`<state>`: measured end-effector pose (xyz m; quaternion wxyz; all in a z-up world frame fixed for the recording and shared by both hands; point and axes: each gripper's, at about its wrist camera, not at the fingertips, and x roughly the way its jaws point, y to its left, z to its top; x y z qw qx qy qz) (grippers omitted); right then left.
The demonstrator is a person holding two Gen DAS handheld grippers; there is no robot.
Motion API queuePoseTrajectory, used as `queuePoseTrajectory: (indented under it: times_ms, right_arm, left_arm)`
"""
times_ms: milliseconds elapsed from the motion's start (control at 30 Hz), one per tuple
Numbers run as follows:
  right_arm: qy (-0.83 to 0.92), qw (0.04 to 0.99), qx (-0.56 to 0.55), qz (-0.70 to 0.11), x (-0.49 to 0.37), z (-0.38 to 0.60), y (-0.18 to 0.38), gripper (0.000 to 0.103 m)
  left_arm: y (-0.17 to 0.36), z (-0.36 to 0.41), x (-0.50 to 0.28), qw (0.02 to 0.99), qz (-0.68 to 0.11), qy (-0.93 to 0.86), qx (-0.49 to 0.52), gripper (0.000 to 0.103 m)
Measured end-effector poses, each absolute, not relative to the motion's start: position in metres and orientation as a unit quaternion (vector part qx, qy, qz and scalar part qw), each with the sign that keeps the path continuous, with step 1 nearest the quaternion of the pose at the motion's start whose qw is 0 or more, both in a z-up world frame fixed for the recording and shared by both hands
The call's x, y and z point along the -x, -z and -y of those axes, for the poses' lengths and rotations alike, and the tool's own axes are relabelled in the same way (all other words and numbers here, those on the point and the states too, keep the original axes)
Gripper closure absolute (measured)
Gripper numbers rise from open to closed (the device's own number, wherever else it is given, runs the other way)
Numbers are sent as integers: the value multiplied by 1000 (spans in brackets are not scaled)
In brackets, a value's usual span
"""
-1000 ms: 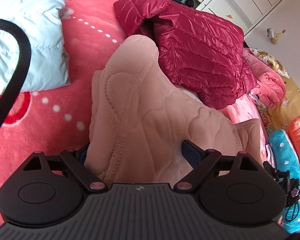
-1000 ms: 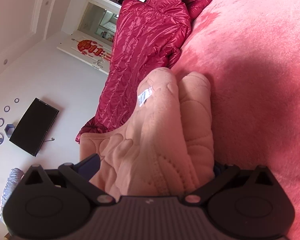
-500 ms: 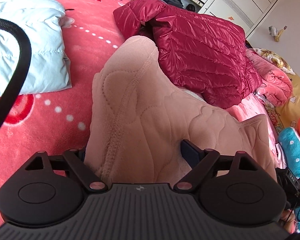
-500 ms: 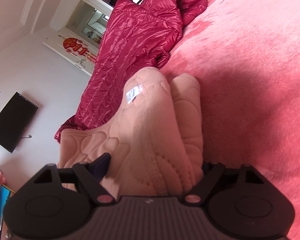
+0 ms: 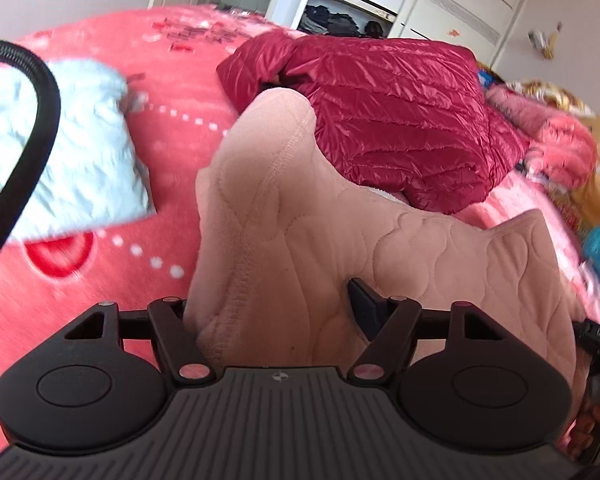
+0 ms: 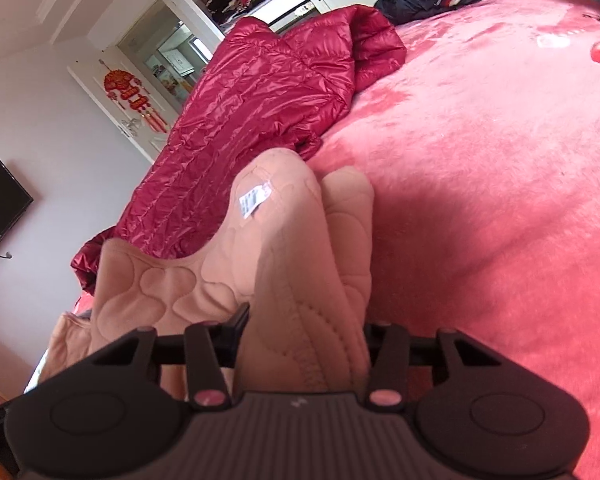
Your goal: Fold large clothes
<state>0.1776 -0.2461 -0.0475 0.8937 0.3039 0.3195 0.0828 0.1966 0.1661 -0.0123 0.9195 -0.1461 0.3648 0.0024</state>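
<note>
A pink quilted garment [image 5: 284, 208] lies bunched on the red bed blanket [image 5: 180, 152] and runs back between both pairs of fingers. My left gripper [image 5: 272, 304] is closing around one thick fold; its jaws still stand wide and the fold looks loose between them. In the right wrist view the same garment [image 6: 288, 240], with a white label [image 6: 254, 198], is squeezed between the narrowing jaws of my right gripper [image 6: 306, 326]. The fabric hides most of each finger.
A dark red down jacket [image 5: 400, 120] [image 6: 252, 112] lies just beyond the pink garment. A folded light blue jacket [image 5: 80, 152] sits to the left, crossed by a black cable [image 5: 36, 128]. Pink bedding [image 5: 560, 148] is piled at the right. Bare blanket [image 6: 500, 200] spreads rightwards.
Both grippers' jaws have narrowed around the pink garment, the right far more than the left. Both views have tilted up, and more of the room shows behind the bed.
</note>
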Motion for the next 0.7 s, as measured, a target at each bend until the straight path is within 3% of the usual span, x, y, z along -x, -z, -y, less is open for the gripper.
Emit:
queuePoseTrajectory:
  times_ms: [100,200,367,700]
  right_arm:
    - [-84,894,-308,-315,-178,247,52,54]
    - [-88,891,-317,-314,-180,249,54,47]
    - [-87,890,-318,-315,-180,251,54,35]
    - [-76,887,-327,-318,-175,263,48,17]
  left_arm:
    - [-9,-155,-190,932,-354,-7,77,20]
    - [-35,-145,-181,946,-324,-3,0,4]
    - [-72,-125,-185,952,-295,43,-62,2]
    - [-49,-42,-264,898,-332,228,-174,1]
